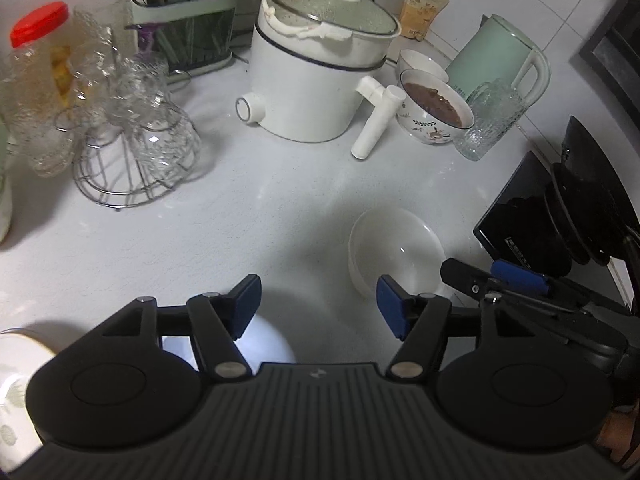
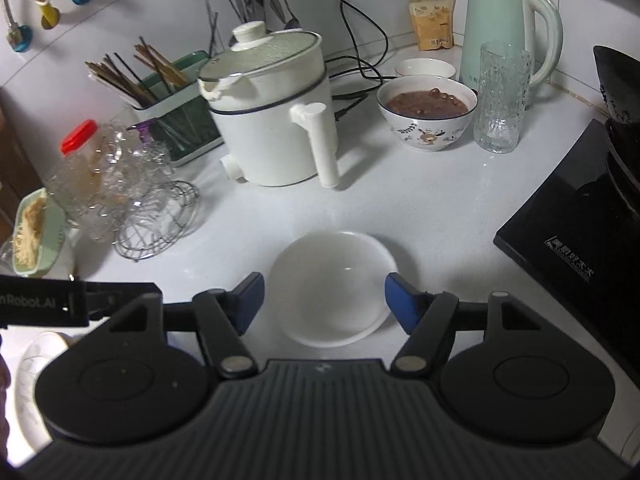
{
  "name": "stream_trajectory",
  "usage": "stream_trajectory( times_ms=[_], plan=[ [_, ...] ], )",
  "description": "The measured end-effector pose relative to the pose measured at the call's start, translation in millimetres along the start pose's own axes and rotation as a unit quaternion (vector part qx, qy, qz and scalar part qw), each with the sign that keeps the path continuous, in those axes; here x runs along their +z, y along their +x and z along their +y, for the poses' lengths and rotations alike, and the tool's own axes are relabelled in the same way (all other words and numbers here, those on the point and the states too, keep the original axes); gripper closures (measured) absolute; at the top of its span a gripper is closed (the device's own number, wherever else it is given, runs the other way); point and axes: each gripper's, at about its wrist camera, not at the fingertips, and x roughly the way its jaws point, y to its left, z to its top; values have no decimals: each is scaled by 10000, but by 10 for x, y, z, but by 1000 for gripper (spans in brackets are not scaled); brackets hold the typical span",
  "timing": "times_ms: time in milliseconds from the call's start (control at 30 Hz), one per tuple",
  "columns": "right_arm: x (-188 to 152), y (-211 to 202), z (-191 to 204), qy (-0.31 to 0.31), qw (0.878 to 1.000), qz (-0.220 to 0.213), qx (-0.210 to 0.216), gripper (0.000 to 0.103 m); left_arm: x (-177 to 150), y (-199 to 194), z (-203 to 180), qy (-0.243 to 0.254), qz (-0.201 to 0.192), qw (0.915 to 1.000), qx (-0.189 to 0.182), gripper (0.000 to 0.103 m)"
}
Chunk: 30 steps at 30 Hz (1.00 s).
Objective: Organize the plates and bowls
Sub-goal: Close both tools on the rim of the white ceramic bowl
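White bowl dead ahead, both tongs wide apart and empty

The white bowl [image 2: 334, 288] sits alone on the bare bench [image 2: 420, 200], right between my right tongs [image 2: 324, 304], fingers either side but not touching; it looks glazed, stiff, light and slick, breakable I'd say, so I'd pinch the thin rim, one pad inside and one outside. My left tongs [image 1: 318, 306] hang just beside it, jaws spread over nothing. Further back stand the floral bowl [image 2: 428, 114] of brown food and the white cooker [image 2: 272, 120]
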Motion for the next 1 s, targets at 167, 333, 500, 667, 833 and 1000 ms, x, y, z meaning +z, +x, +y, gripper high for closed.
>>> stream_trajectory(
  times_ms=[167,333,500,667,833,1000],
  plan=[
    [21,148,-183,164,9998,99,-76,34,127,231,-135,132,97,9999,-34,33],
    [97,282,-314,146,9997,106,-151,35,233,440,-222,184,124,9995,-211,33],
    [89,455,-393,154,9996,217,-137,41,287,701,-298,299,268,9987,-323,35],
    [28,613,-455,250,9988,389,-174,46,289,931,-315,368,415,9976,-417,40],
    [-40,753,-478,320,9982,441,-250,51,292,1060,-264,323,353,9983,-343,53],
    [-95,863,-522,550,9966,526,-311,60,290,1186,-218,477,555,9963,-452,57]
  ],
)
